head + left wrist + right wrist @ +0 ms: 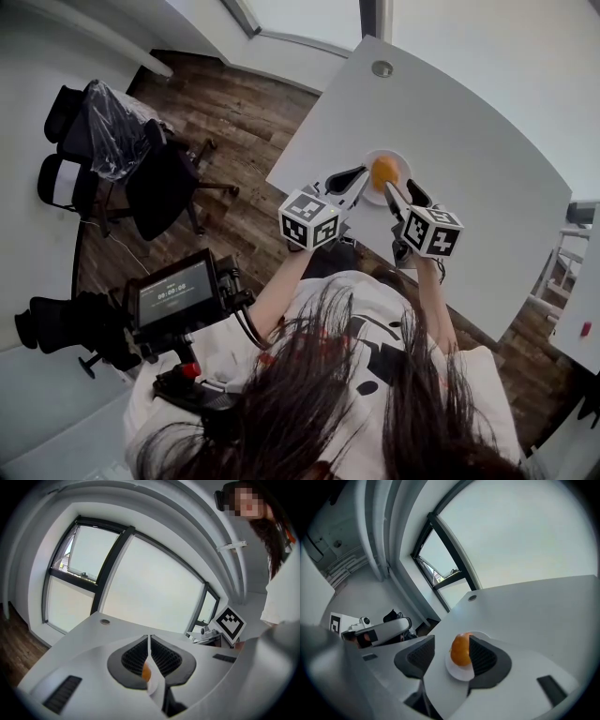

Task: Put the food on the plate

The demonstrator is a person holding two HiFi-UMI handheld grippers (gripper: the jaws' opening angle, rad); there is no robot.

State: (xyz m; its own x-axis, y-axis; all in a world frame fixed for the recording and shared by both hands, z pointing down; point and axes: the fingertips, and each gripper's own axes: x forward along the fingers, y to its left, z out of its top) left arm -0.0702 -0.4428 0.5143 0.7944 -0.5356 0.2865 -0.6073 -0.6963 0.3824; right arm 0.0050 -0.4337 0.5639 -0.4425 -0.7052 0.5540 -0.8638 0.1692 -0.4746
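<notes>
An orange (384, 172) sits on a small white plate (401, 159) near the front edge of the white table (469, 122). My left gripper (352, 183) is at the plate's left rim. Its jaws are shut, and in the left gripper view (148, 641) a sliver of the orange (146, 671) and of the plate (154, 686) shows just below them. My right gripper (405, 195) is at the plate's near right side. In the right gripper view (452, 644) its jaws stand apart. The orange (461, 651) rests on the plate (459, 673) close against the right jaw and well clear of the left one.
The table has a cable grommet (382, 68) at its far end. Black office chairs (141, 169) stand on the wooden floor to the left. A monitor rig (178, 295) sits near the person's left side. Large windows (140, 583) lie beyond the table.
</notes>
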